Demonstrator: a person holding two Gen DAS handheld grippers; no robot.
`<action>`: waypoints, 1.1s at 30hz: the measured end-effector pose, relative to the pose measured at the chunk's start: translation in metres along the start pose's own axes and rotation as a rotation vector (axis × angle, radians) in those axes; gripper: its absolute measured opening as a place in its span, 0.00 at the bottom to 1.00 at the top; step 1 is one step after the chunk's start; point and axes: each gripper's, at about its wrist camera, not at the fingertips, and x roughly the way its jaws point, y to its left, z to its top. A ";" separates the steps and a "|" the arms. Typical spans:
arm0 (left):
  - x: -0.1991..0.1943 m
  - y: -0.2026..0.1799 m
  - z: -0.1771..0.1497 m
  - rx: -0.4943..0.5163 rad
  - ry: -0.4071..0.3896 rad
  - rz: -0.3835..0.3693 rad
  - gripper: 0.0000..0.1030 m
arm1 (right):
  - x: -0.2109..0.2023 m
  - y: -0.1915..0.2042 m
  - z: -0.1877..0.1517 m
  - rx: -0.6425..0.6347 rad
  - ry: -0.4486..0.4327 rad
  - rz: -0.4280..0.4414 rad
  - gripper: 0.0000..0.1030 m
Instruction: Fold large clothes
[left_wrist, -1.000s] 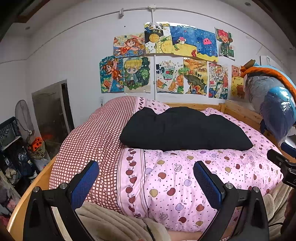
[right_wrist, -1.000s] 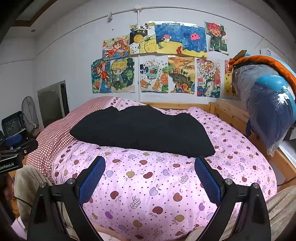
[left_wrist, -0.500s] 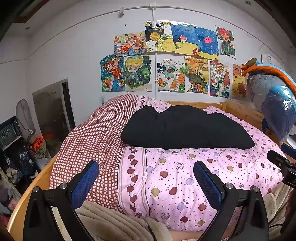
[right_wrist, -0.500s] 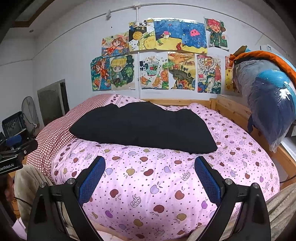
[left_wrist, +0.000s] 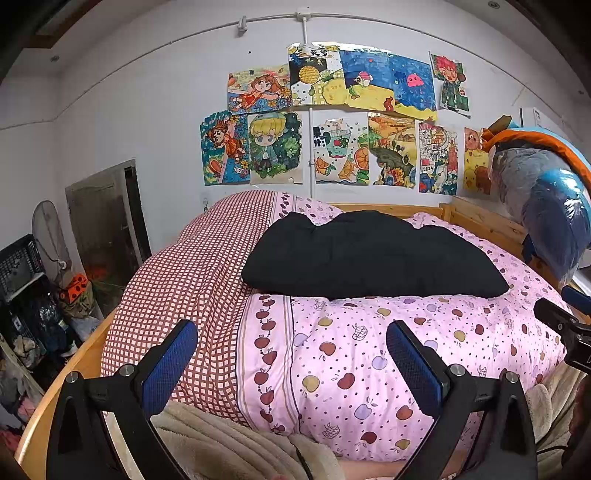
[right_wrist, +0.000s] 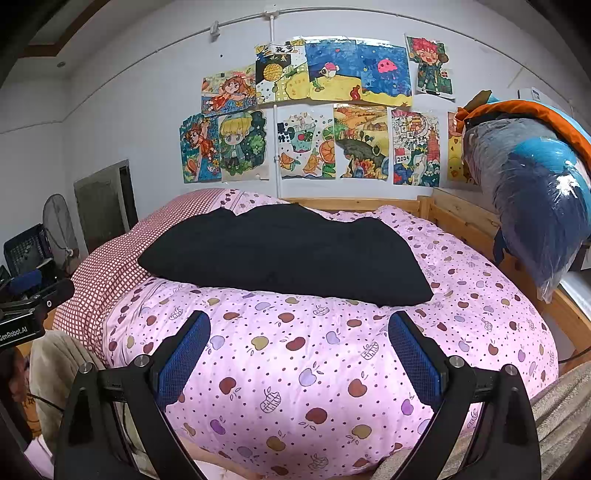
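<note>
Both grippers, left (left_wrist: 291, 341) & right (right_wrist: 297, 334), gape wide w/ nothing held, black garment (right_wrist: 284, 251) beyond on pink quilt (right_wrist: 332, 369).

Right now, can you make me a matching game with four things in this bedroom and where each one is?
Things:
1. black garment
2. pink apple-print quilt
3. drawings
4. fan

Places:
A. stuck on the wall
B. on the floor side, left of the bed
C. lying on top of the quilt
D. spread over the wooden bed

Pairs: 1-C, 2-D, 3-A, 4-B
</note>
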 end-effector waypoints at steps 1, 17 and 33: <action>0.000 0.001 0.000 0.002 -0.001 -0.002 1.00 | 0.000 0.000 0.000 0.000 0.001 0.001 0.92; 0.002 -0.001 -0.002 0.010 0.005 0.001 1.00 | 0.001 0.000 0.000 0.007 0.000 -0.003 0.92; 0.003 -0.001 -0.002 0.013 0.004 0.004 1.00 | 0.001 0.000 0.001 0.000 -0.003 0.002 0.92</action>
